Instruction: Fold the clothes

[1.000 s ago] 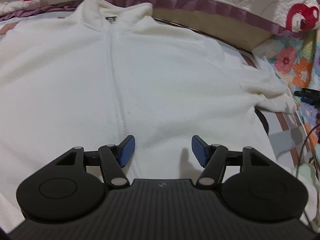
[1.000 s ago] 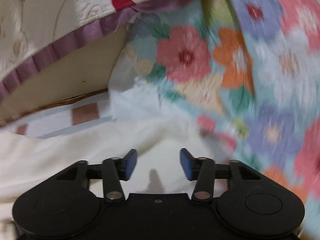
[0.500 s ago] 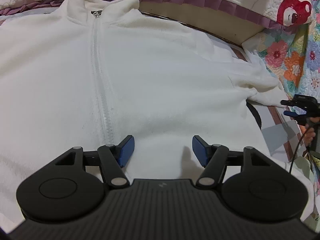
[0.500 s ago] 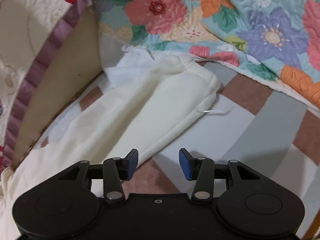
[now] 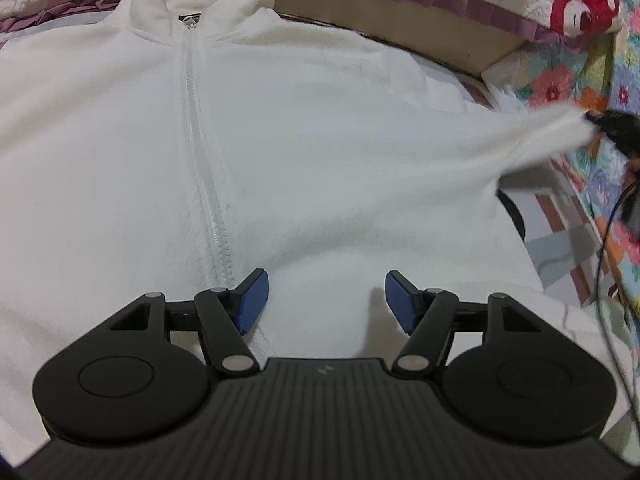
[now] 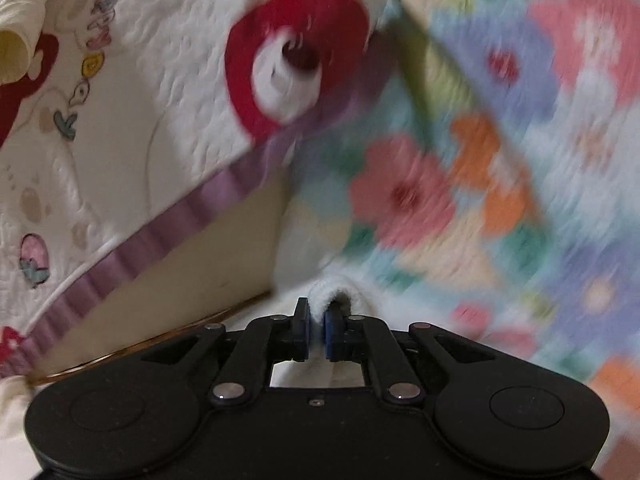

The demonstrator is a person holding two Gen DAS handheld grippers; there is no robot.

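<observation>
The white fleece zip-front jacket [image 5: 304, 152] lies front-up and spread flat on the bed, its collar toward the cream quilted cover with red bear prints and a purple pleated border [image 6: 168, 128], its zip [image 5: 204, 168] running down the middle; the change is at its right-hand sleeve [image 5: 532, 140]: half a second ago that sleeve lay slack on the checked sheet with the right tongs [image 6: 316, 330] hovering wide over it, and now those tongs have closed almost fully on the sleeve's cuff [image 6: 334, 300], a fold of fleece pinched between the blue pads; in the left wrist view the sleeve is drawn out taut and lifted off the bed, blurred with motion, the right tongs [image 5: 608, 126] at its end beside the pastel floral quilt [image 6: 500, 160]; the left tongs [image 5: 324, 300] have kept their place low over the jacket's front just right of the zip, wide open and holding nothing; as a judgement, the sleeve is now in hand and ready to be carried inward across the chest, which would suit a sleeve fold, while the body itself lies unfolded; the free tongs sit well placed to pin the body if the pull drags it.
</observation>
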